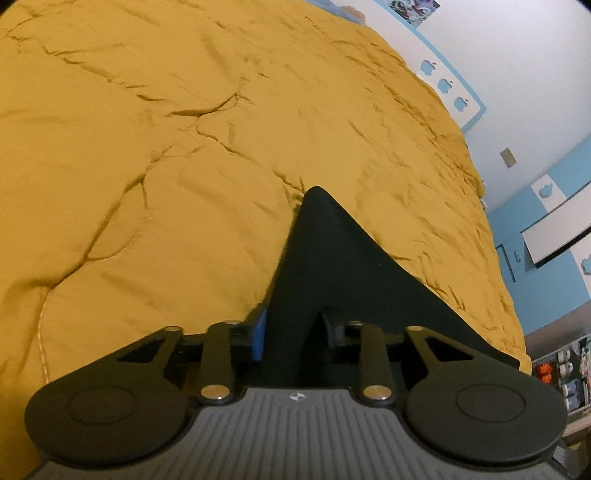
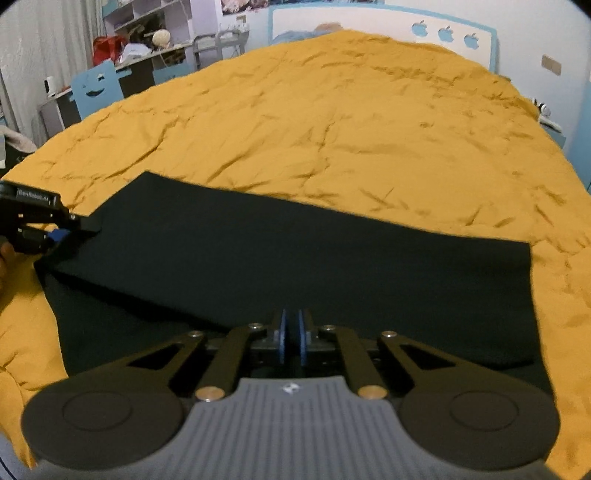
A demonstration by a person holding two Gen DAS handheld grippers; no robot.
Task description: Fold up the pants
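Pants [image 2: 295,266], black and already doubled into a long band, lie on the near part of the bed's mustard quilt [image 2: 332,122], their long axis running left to right across the right wrist view and slanting slightly away toward the left. At the left end of that band the left hand-held gripper [image 2: 79,230] has a corner of the cloth; in its own view a ridge of black fabric [image 1: 314,266] rises from between the blue pads [image 1: 259,332] and runs forward to a peak, so the jaws look clamped on the pants rather than standing free. Part of a hand shows behind that gripper at the picture's left edge.

Further right, the right hand-held gripper [image 2: 291,341] hovers over the near edge of the band, about midway along it. Its blue pads are drawn together with only a sliver of gap, and no cloth can be seen between them, so it appears closed on nothing. The right end of the pants lies well off to its right, square-cut against the quilt.

Judging by this, the next fold turns on that long axis: the left end is the one in hand, and it would be carried rightward over the band.

Nothing on the quilt stands in the way; the desk [image 2: 147,62], blue chair [image 2: 98,86] and headboard [image 2: 384,22] sit well beyond the bed.
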